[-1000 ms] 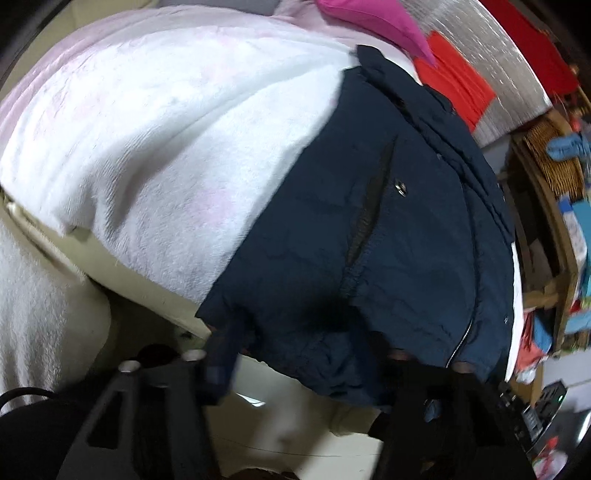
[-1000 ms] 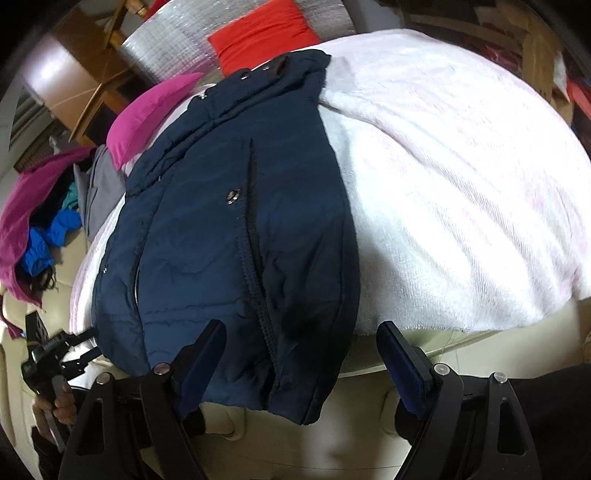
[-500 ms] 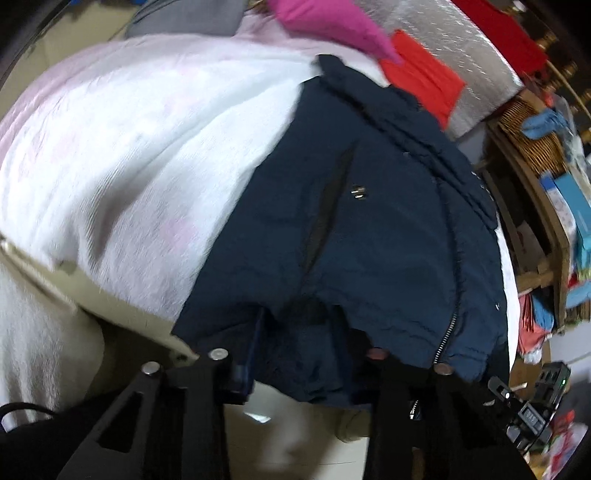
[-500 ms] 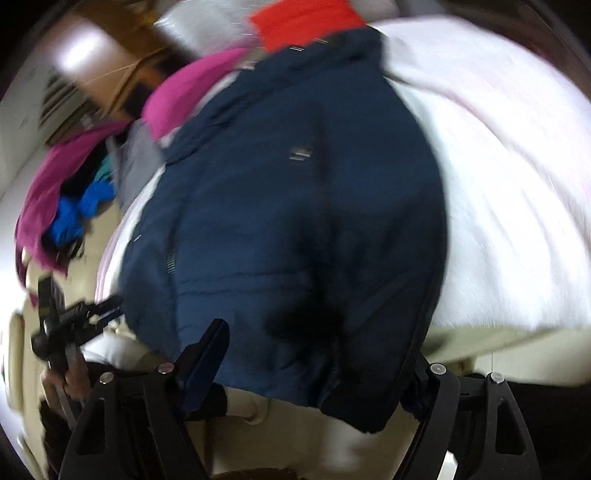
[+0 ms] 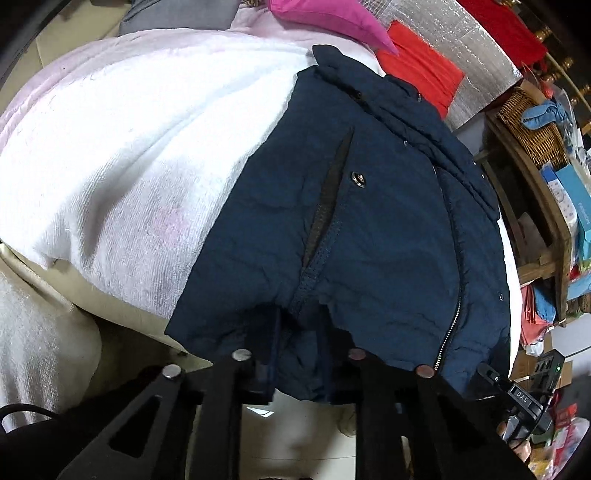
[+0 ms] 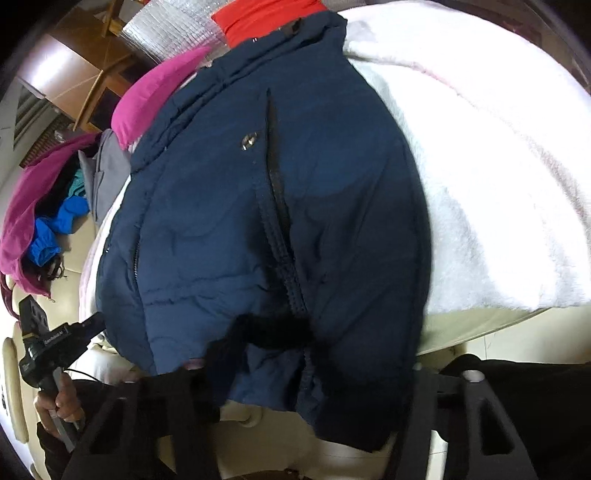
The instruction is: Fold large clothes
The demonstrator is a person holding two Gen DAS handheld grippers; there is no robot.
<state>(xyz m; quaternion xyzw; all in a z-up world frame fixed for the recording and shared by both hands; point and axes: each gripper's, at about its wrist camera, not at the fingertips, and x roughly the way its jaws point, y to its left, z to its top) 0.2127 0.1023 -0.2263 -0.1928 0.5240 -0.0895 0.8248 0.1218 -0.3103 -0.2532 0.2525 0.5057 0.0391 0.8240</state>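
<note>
Left gripper (image 5: 297,354) pinches navy jacket (image 5: 369,229) hem.

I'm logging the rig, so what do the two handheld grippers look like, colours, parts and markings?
Left gripper: matte black angular arms with cut-out slots, round silver and copper-coloured pivot pins, dark blue finger pads. Right gripper: the same black slotted frame with pale pins; its white lettering is unreadable. A bare hand grips a handle.

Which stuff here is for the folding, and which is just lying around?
For the folding: navy jacket, left claw, right claw, white blanket underneath.

Lying around: pink cushion, red cloth, basket, blue clothes.
</note>
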